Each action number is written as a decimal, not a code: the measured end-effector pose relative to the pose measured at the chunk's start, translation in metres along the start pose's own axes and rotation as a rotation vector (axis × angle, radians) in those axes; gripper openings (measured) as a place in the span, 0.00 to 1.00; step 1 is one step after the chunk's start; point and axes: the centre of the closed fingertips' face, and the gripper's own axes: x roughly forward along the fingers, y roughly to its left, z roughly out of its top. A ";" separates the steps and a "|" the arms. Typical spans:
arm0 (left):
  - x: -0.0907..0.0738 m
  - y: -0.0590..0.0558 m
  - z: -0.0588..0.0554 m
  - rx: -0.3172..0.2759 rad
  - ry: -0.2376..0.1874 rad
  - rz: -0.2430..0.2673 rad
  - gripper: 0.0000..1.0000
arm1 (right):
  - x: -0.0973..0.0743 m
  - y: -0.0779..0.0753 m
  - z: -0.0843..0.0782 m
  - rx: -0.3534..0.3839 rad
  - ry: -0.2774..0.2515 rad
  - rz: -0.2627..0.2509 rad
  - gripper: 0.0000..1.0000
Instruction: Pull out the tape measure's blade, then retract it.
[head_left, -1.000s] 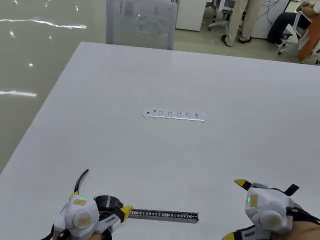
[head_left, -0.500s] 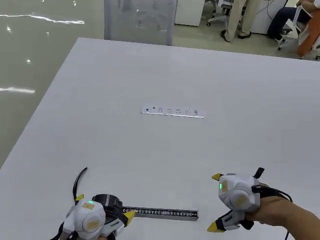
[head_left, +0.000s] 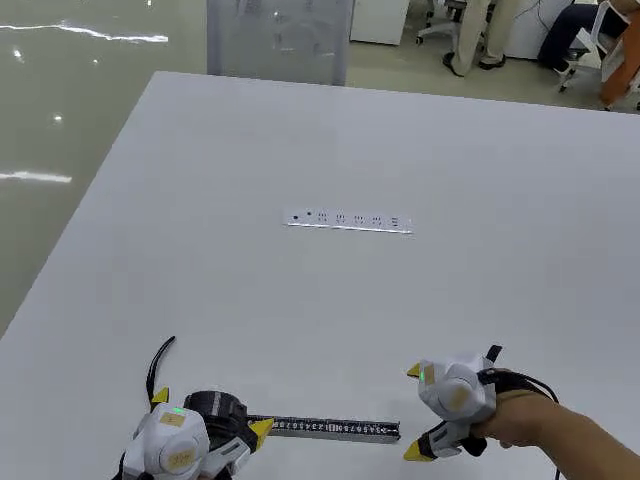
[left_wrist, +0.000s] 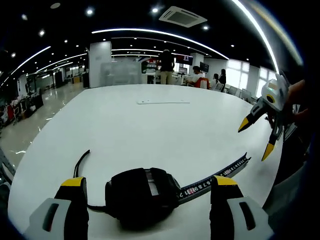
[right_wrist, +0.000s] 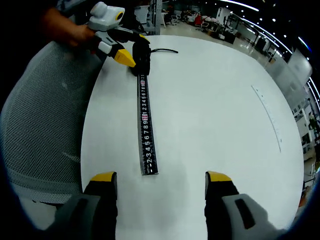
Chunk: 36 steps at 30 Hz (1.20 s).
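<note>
A black tape measure (head_left: 218, 408) lies near the table's front edge with a short length of blade (head_left: 330, 429) pulled out to the right, flat on the white table (head_left: 300, 300). My left gripper (head_left: 211, 412) stands open around the case (left_wrist: 142, 192), a jaw on each side with small gaps. My right gripper (head_left: 414, 412) is open just right of the blade's free end (head_left: 395, 432). In the right gripper view the blade end (right_wrist: 149, 170) lies just ahead of the open jaws, nearer the left one. Nothing is held between the jaws of my right gripper (right_wrist: 161, 177).
A white power strip (head_left: 348, 222) lies flat at the table's middle. The tape measure's black wrist strap (head_left: 158, 358) curls to the left of the case. The table's left edge drops to a glossy floor (head_left: 60, 150). A grey mesh chair (right_wrist: 45, 125) is close behind the front edge.
My right gripper has moved left, from the front right corner to just beside the blade's end. The left gripper, case and blade have stayed put.
</note>
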 end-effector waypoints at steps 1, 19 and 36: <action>0.001 0.001 -0.001 0.005 0.000 0.003 1.00 | 0.003 0.001 -0.001 0.000 0.002 0.005 0.70; 0.004 -0.005 -0.009 0.007 0.018 -0.024 0.99 | 0.025 0.015 -0.007 0.005 -0.002 0.035 0.34; 0.005 -0.002 -0.011 -0.006 0.022 -0.017 0.99 | 0.037 0.016 -0.005 0.035 0.018 0.044 0.17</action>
